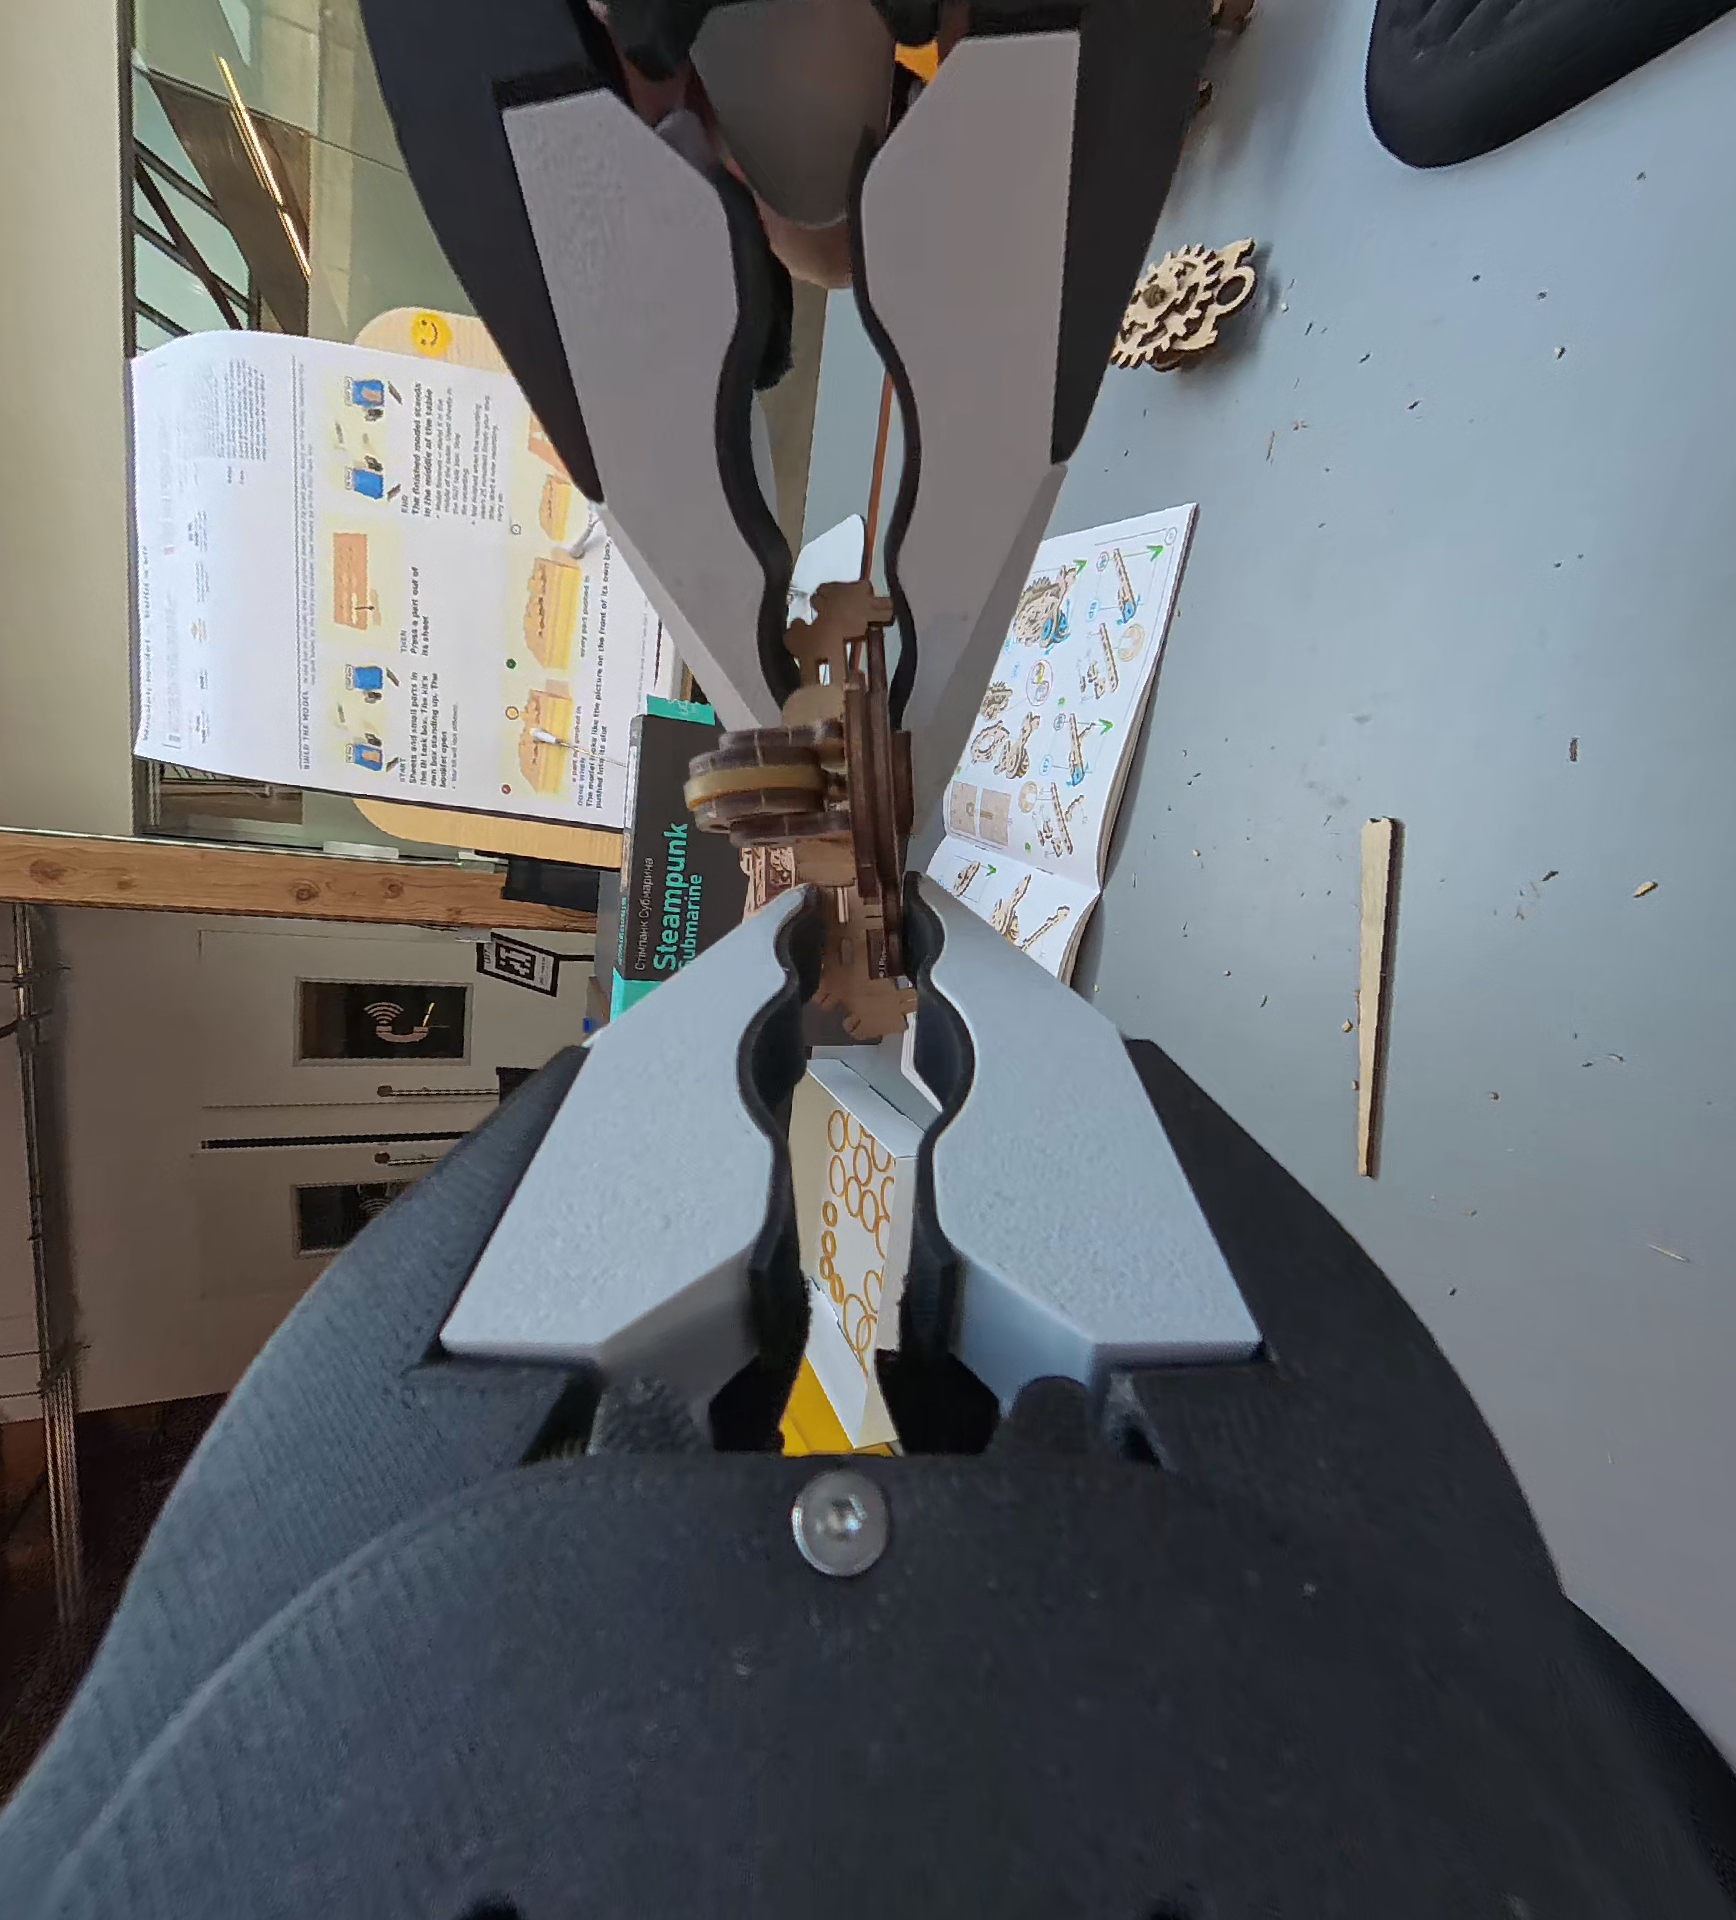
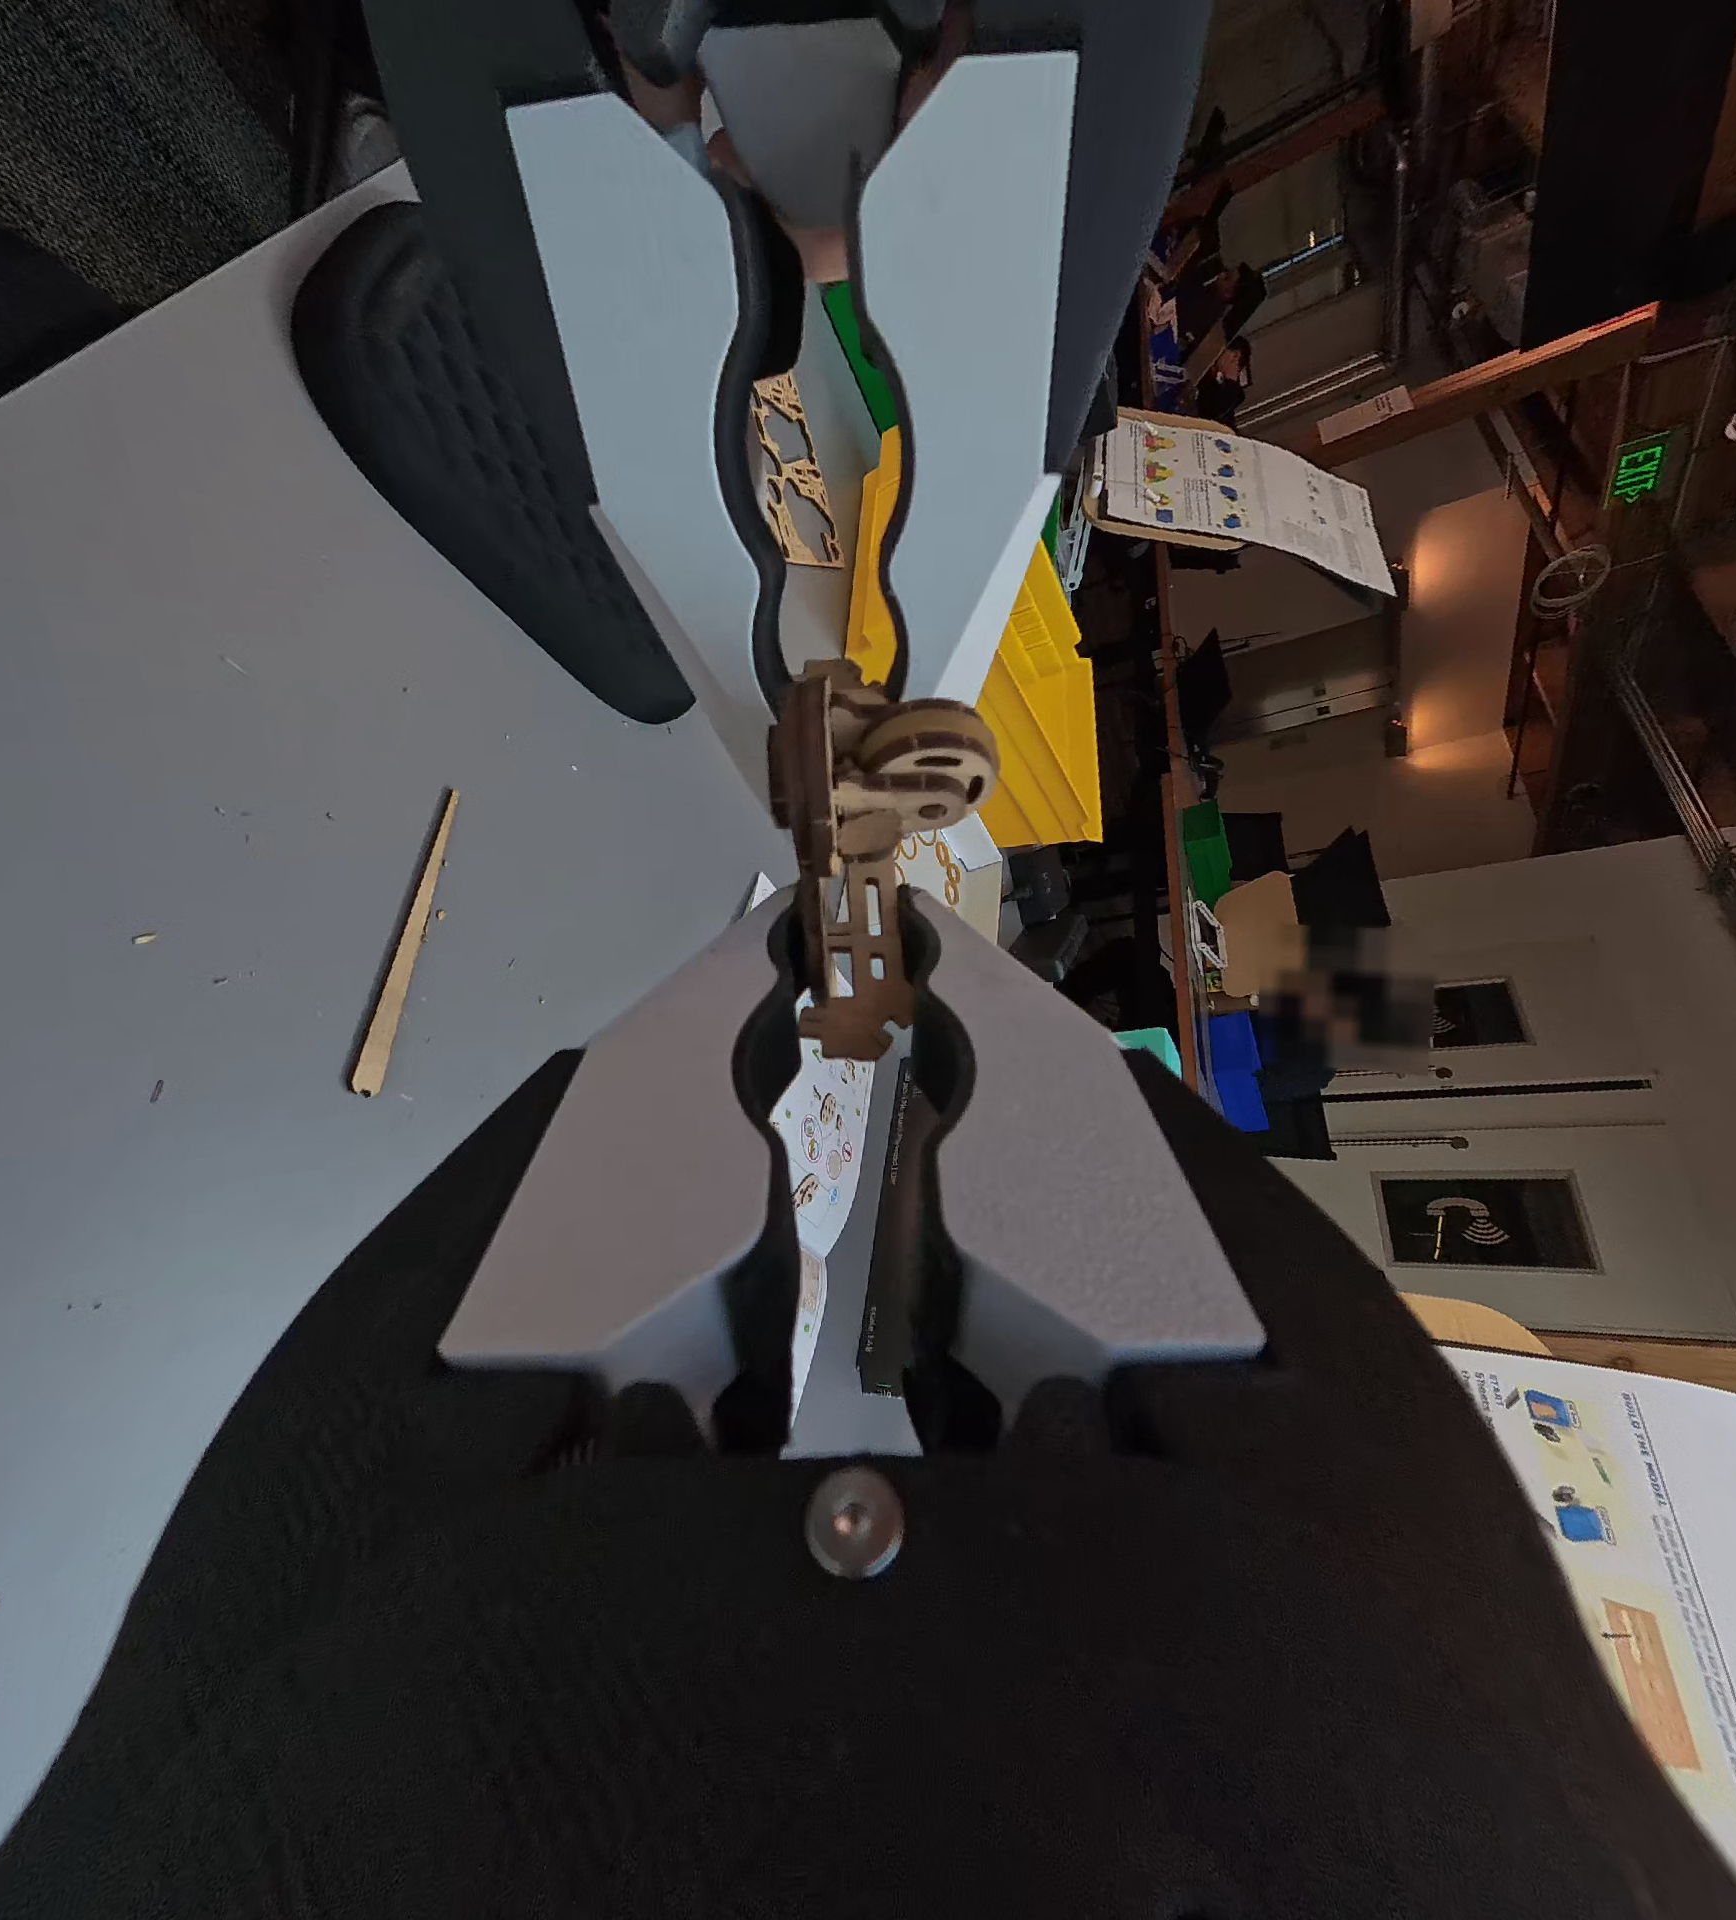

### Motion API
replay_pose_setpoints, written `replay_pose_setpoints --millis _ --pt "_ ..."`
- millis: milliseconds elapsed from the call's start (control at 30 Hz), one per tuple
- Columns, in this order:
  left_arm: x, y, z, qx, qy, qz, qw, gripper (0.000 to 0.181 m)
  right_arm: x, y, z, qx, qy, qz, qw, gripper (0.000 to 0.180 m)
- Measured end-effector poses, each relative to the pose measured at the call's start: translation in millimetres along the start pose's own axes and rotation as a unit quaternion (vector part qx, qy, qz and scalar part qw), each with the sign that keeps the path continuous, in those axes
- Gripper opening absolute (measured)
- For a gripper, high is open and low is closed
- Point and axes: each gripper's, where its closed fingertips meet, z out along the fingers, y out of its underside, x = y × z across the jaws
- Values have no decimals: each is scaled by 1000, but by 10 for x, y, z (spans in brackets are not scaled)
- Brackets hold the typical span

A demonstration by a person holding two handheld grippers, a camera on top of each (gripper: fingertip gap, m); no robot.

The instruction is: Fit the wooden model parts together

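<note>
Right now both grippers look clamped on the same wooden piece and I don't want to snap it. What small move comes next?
Probably a gentle squeeze along the shared axis. The left gripper and right gripper face each other, each shut on one end of the wooden assembly, held above the table. I can't see a loose joint, so go slowly.

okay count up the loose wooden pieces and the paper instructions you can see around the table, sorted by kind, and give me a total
Wooden assemblies held between the grippers: 1
Gear-shaped wooden pieces on the table: 1
Thin wooden strips on the table: 1
Open instruction booklets: 1
Printed instruction sheets propped up: 1
Total: 5
</note>
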Motion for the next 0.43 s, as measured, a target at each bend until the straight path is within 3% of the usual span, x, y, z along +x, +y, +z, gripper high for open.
replay_pose_setpoints --millis 167,333,433 --pt "-86 9 -14 -29 -23 -13 999 13 113 240 106 -81 36 20 996 49" --pt "-95 -29 4 -66 -48 20 996 12 84 442 224 -192 73 -59 977 59" --pt "-36 -70 27 -64 -50 36 996 12 117 488 230 -222 91 -59 969 60"
